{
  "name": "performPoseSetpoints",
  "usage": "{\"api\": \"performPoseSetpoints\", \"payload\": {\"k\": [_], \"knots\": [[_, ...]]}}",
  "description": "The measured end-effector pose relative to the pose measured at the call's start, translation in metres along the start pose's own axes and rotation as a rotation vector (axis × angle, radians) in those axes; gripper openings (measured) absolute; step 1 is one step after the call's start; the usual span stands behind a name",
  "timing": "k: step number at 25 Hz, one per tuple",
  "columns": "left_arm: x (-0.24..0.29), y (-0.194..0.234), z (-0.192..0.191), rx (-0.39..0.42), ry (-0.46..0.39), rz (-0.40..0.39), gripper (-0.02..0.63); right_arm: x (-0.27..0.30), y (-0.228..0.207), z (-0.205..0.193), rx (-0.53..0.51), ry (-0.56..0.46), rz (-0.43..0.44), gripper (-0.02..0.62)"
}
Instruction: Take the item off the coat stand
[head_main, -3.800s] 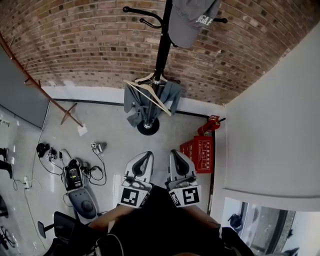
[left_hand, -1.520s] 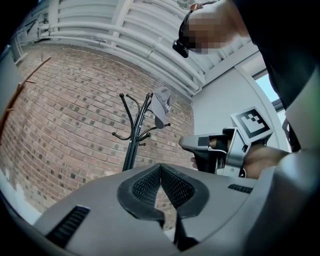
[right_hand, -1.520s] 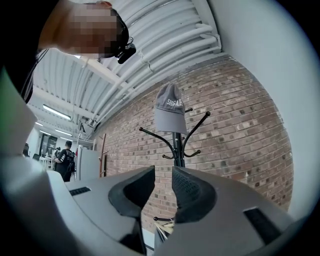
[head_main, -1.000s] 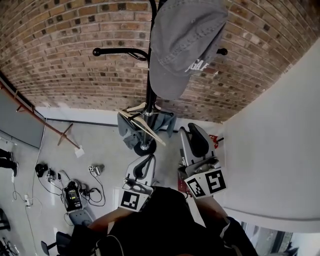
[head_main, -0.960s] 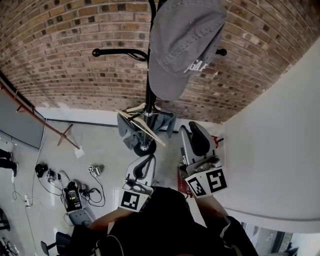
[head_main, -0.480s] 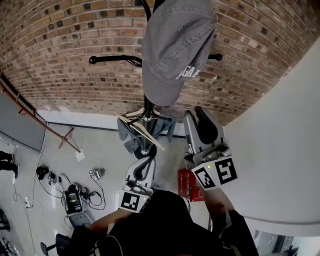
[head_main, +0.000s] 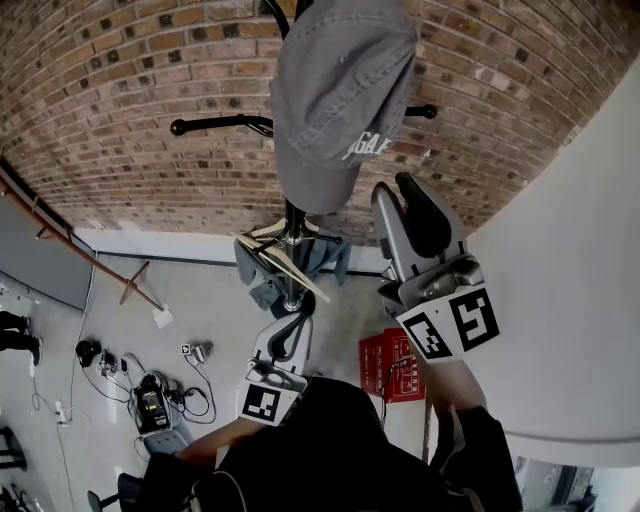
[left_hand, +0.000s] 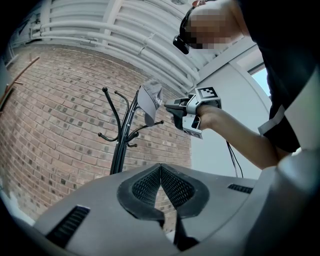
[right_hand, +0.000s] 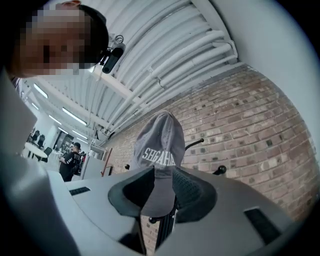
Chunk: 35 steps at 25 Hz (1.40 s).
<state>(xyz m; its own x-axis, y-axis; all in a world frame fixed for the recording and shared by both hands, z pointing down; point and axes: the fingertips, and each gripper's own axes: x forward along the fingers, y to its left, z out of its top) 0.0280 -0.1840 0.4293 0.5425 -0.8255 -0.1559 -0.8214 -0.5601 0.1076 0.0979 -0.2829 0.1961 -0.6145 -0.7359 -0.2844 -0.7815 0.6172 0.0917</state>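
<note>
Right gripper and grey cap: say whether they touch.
Apart. Head view shows brick between grey cap and right gripper; its jaws, just opening, grip nothing.

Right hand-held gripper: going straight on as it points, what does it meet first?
The cap, brim first: it hangs dead ahead of the right hand-held gripper, in line with the gap between its jaws, which have just been opening. Not gripped yet; depth unclear.

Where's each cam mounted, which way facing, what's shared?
Head view: on the person's head, facing steeply down; shows left gripper, right gripper, torso, cap.
Left gripper view: rides the left gripper, faces the coat stand past shut jaws; right forearm shows.
Right gripper view: rides the right gripper, faces up at the cap; jaws just opened wider, brim in their gap, ungripped.
Shared: all show cap and coat stand.
</note>
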Motion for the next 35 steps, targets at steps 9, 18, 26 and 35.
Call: {"api": "performPoseSetpoints", "payload": {"k": [9,18,26,35], "knots": [[-0.005,0.007,0.002,0.005,-0.001,0.024,0.015,0.021,-0.002,0.022,-0.006,-0.017,0.049,0.118],[-0.012,0.016,0.002,0.009,-0.006,0.055,0.016,0.041,-0.004,0.023,0.071,0.003,0.105,0.127],[-0.019,0.02,0.0,-0.003,-0.009,0.081,0.015,0.053,-0.009,0.027,0.06,-0.021,0.092,0.092],[-0.032,0.025,0.0,-0.01,-0.014,0.106,0.015,0.05,-0.004,0.036,0.067,-0.089,0.085,0.034]]}}
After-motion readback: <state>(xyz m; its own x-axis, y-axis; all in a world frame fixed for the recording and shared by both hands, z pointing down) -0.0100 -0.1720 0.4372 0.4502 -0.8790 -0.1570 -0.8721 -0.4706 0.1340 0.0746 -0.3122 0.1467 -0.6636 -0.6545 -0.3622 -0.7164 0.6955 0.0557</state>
